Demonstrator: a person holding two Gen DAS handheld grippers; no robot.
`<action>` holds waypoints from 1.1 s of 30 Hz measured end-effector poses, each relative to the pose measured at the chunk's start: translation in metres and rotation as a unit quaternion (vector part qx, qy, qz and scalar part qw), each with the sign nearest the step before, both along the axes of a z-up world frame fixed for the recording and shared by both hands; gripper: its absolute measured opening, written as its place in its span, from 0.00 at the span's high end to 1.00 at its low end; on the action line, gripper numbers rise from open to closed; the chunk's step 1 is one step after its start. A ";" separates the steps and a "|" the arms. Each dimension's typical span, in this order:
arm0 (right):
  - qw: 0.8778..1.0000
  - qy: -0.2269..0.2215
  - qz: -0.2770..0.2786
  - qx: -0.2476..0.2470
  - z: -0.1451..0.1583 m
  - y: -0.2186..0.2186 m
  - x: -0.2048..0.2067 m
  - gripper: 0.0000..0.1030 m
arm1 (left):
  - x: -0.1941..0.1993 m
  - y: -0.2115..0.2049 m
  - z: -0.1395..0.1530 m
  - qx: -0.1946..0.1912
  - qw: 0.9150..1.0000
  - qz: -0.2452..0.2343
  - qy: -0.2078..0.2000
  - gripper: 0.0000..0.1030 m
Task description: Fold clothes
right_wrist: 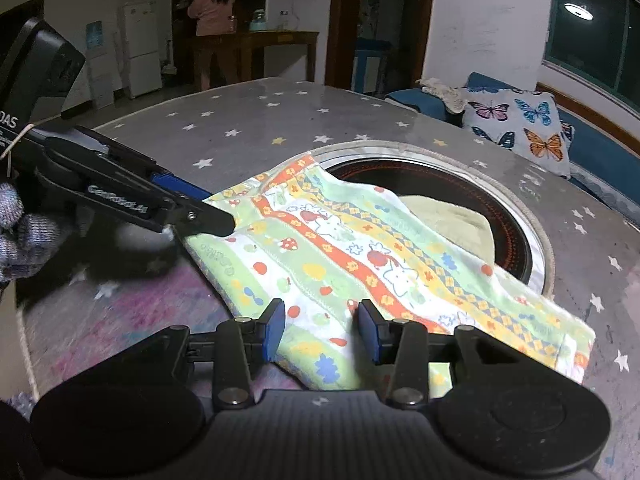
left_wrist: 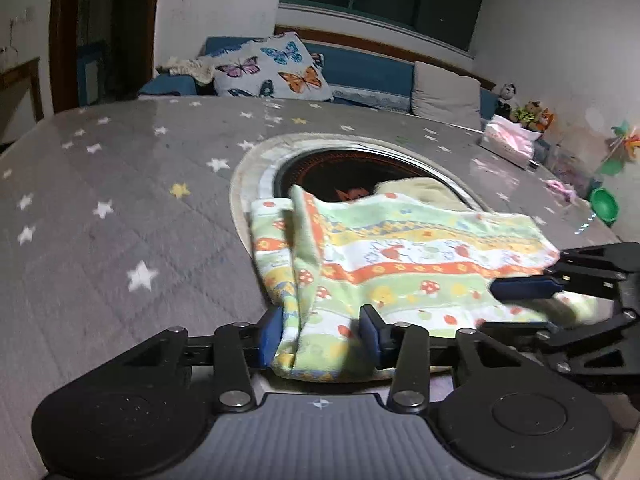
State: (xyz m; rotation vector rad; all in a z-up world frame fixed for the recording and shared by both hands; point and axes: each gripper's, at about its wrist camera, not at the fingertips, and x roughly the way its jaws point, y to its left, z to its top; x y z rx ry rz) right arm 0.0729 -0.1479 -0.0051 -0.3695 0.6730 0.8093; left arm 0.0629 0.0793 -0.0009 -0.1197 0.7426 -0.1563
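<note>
Cloth (left_wrist: 400,256) on the bench (left_wrist: 120,200), partly over the round dark inset (left_wrist: 332,168) at the middle. Printed in green, orange and yellow bands with mushrooms. Not flat: one side edge doubled over in a lengthwise ridge in the left view, the far end draped across the inset rim. A plain yellowish piece (right_wrist: 448,220) underneath, lying in the inset; whether a second garment or part of the same, cannot tell.

Left tool (left_wrist: 320,332) with pads well apart, the near cloth edge bunched in the gap between them, not visibly pinched. Right tool (right_wrist: 320,328) likewise wide, cloth edge lying between the pads, no clamp evident. In the right view, the left tool (right_wrist: 192,208) reaching in from the side with its tip at a cloth corner.

Judged by lie: one partial lengthwise fold present, rough and uneven; no neat compact rectangle. Fits either a fold being drawn over or a loose cloth being squared up for folding; unclear which. Left in either case: edges aligned, wrinkles out, cloth clear of the inset.
</note>
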 end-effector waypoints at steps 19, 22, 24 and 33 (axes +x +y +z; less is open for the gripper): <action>0.976 0.022 -0.201 0.081 0.019 -0.111 0.032 0.64 | 0.010 -0.029 0.020 0.032 0.998 -0.031 -0.044 0.60; 0.968 0.028 -0.232 0.089 0.018 -0.125 0.044 0.66 | 0.013 -0.032 0.017 0.038 0.998 -0.032 -0.045 0.61; 0.966 0.036 -0.239 0.088 0.013 -0.126 0.055 0.73 | 0.013 -0.034 0.018 0.040 0.997 -0.035 -0.049 0.61; 0.969 0.015 -0.234 0.083 0.014 -0.108 0.068 0.94 | 0.017 -0.041 0.014 0.059 0.996 -0.043 -0.050 0.59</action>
